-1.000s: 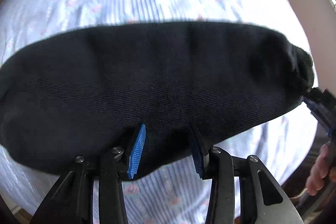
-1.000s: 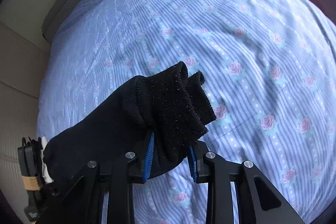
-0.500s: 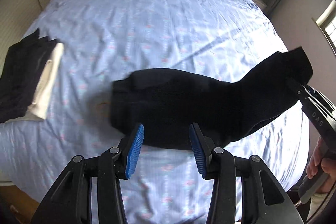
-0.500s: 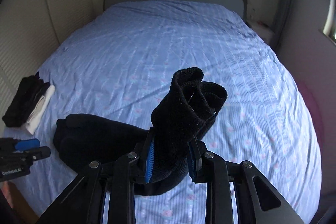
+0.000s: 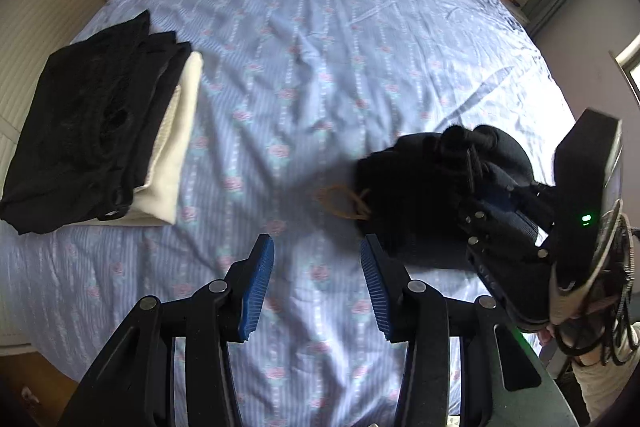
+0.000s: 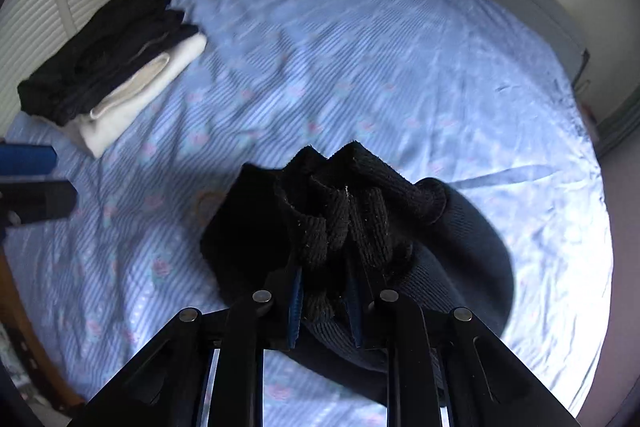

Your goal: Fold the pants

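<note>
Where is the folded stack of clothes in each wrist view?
Left wrist: the stack lies at the left edge of the bed.
Right wrist: the stack sits upper left.
Shared landmark: the black pants held by the right gripper.

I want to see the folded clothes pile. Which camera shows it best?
The left wrist view: the folded pile is sharp, black garments stacked on a cream one. The right wrist view shows the same pile farther off and blurred.
</note>
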Demonstrator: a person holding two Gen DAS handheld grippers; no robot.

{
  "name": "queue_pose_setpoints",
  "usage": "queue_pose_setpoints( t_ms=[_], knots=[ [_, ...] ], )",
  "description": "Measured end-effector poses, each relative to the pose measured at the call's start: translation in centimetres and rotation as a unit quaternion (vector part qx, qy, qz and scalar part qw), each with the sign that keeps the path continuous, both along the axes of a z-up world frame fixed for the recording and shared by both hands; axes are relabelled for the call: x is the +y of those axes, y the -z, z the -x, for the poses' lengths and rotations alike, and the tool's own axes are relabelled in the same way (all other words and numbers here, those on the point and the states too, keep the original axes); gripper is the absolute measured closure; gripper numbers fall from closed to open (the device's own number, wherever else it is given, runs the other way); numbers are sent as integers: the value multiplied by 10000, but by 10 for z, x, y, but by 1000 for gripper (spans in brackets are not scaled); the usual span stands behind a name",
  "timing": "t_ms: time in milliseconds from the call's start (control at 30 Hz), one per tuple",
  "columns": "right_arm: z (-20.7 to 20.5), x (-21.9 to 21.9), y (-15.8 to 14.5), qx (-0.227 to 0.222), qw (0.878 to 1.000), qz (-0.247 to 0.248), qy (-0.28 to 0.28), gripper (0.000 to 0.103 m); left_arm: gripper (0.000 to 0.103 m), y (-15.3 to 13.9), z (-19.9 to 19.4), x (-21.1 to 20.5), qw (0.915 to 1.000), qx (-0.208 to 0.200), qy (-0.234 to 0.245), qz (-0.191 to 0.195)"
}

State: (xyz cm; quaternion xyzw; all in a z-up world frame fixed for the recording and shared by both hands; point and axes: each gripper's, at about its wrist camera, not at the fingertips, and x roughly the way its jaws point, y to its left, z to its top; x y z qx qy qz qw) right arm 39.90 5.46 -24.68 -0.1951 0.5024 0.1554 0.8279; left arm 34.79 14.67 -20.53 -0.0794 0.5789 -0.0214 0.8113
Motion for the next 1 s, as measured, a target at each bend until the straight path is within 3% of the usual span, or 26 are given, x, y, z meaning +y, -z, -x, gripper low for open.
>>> queue_pose_setpoints(
  t_ms=[67,133,167,333,500,633,733,833,1000],
  knots=[
    [-2,3,9,198,9998,-47,23,75,48,2,2,13,9999,16,-136,-53],
    [1,6,10,414,9987,-310,-23,54,40,2,5,23,9995,-13,-296,-94],
    [6,8,4,448,9977,-493,-110,51,38,2,5,27,9994,-15,-349,-80],
    [49,-1,-43,566,9829,-1715,-353,49,37,3,8,26,9992,49,-375,92],
    [68,-74,-66,68,9791,-1833,874,45,33,-1,5,-12,9985,-43,-208,514],
    [60,-157,-47,-94,9687,-1375,2066,45,28,8,-9,-49,9921,-25,-240,1234],
    [46,-206,-25,155,9492,-1603,2702,45,24,23,-26,-75,9888,106,-285,1462],
    [36,-233,-2,437,9335,-1853,3039,45,23,43,-43,-94,9842,369,-509,1658],
    [29,-236,36,925,9197,-2174,3137,45,18,73,-60,-111,9770,694,-898,1807]
  ],
)
